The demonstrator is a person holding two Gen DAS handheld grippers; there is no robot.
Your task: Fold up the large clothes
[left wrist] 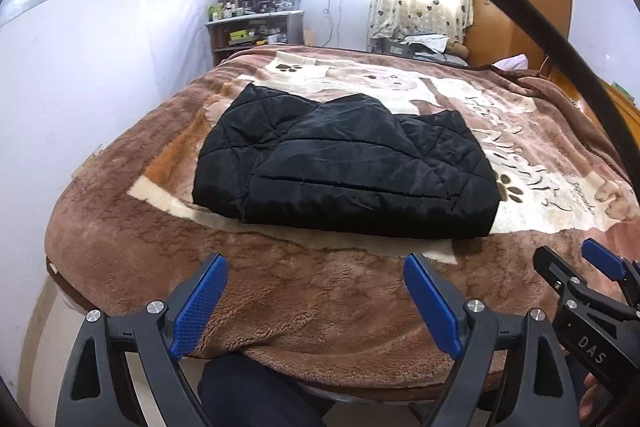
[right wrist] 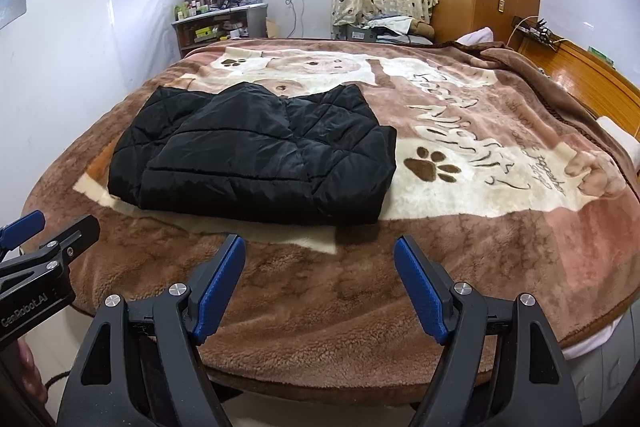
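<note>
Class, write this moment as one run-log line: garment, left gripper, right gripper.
black quilted jacket: folded on blanket | left gripper: open, empty, short of jacket | right gripper: open, empty, short of jacket

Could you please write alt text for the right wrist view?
A folded black quilted jacket lies on a brown paw-print blanket covering a bed. The open right gripper hovers empty near the bed's edge, with the left gripper beside it at left.

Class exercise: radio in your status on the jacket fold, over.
Left tool open, empty. Right tool open, empty. Black jacket lies folded on the blanket, untouched. Nothing between tools and jacket.
</note>
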